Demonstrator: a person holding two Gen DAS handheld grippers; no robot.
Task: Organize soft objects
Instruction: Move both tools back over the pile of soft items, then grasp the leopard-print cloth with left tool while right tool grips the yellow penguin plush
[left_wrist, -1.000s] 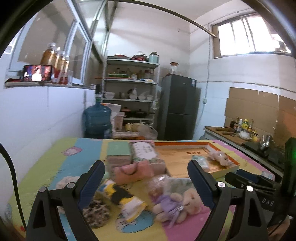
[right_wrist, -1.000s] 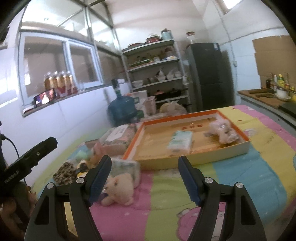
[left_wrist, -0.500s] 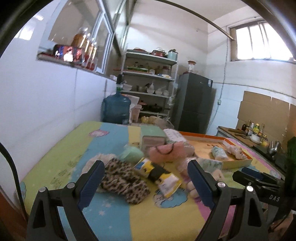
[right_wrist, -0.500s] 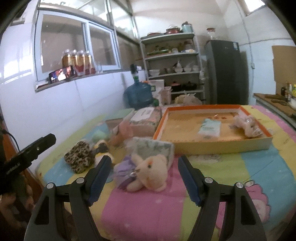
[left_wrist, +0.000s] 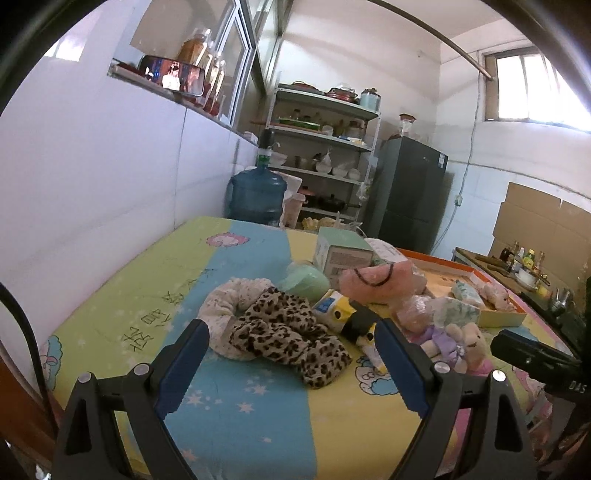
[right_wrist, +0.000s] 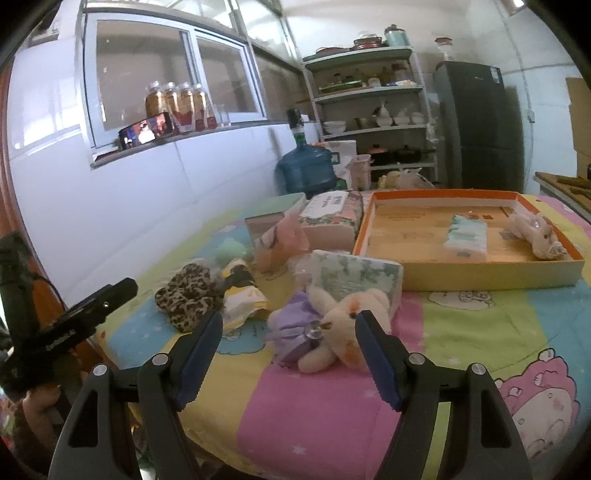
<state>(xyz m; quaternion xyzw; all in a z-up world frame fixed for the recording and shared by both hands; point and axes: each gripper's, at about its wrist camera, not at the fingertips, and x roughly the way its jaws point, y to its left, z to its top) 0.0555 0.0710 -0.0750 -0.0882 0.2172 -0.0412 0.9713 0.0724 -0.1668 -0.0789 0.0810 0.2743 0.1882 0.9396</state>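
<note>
Toy clutter (left_wrist: 291, 332) blocks centre (near cloth (left_wrist: 236, 406) free).

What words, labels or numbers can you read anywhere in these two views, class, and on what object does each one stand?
"DAS": white letters, cut off, on the black camera mount at the right edge of the left wrist view.
Handwritten characters on the mat: present, not legible.
Label on the green box: too small to read.
Label on the tissue pack: blurred.
Print on the orange tray floor: blurred.
Lettering on the other mount: unreadable.
</note>
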